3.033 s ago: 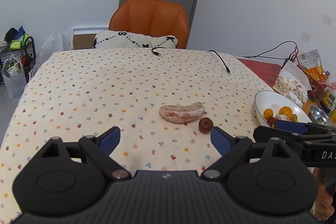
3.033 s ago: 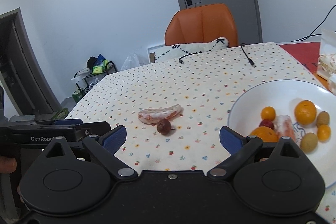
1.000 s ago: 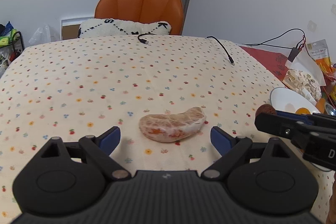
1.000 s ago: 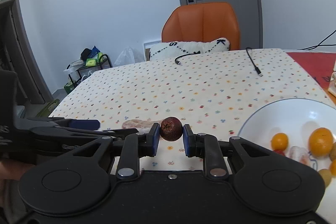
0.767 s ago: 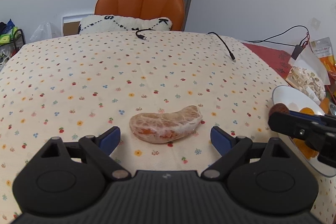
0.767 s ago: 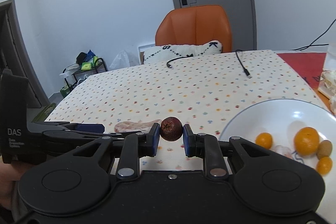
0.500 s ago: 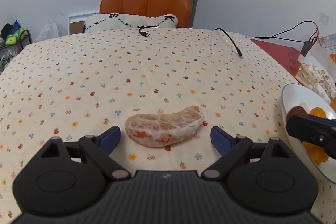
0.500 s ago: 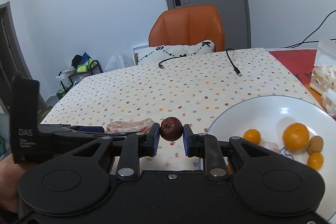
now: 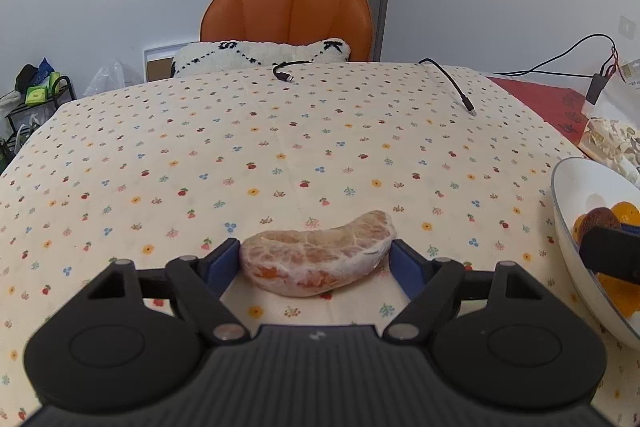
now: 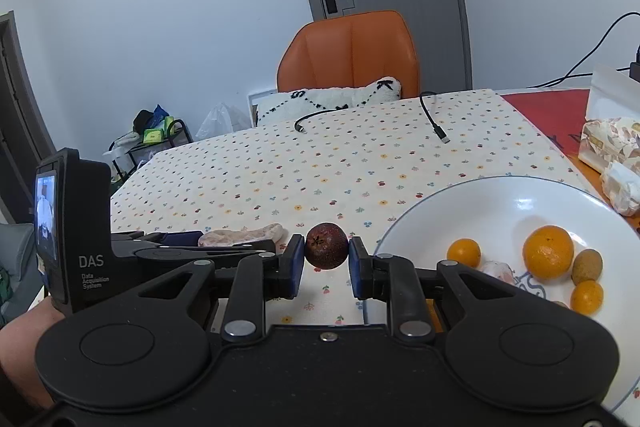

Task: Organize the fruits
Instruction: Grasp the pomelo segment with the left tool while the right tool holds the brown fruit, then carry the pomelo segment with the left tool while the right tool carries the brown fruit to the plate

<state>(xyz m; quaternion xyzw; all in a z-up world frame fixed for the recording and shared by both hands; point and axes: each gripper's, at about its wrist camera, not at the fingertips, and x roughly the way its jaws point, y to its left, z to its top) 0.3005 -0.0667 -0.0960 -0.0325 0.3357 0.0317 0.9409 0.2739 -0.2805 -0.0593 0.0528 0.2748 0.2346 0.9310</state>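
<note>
My left gripper [image 9: 316, 261] is shut on a peeled pomelo segment [image 9: 318, 259] that rests on the patterned tablecloth; the blue pads touch both of its ends. The segment [image 10: 240, 235] also shows in the right wrist view, beside the left gripper [image 10: 182, 239]. My right gripper [image 10: 326, 261] is shut on a small dark red fruit [image 10: 327, 251] and holds it just left of the white bowl [image 10: 500, 195]. The bowl holds several oranges [image 10: 547, 253] and small brown fruits [image 10: 586, 266]. The bowl [image 9: 572, 183] and the right gripper's tip [image 9: 608, 251] show at the right edge of the left wrist view.
Two black cables [image 9: 452, 85] lie at the table's far side. An orange chair [image 9: 288, 11] with a white cushion [image 9: 260, 53] stands behind it. Snack packets [image 10: 612, 143] lie on a red cloth [image 9: 540, 101] to the right. A cluttered rack [image 9: 36, 95] stands far left.
My left gripper has closed from wide open onto the pomelo segment. My right gripper, holding the dark red fruit, has moved right toward the bowl.
</note>
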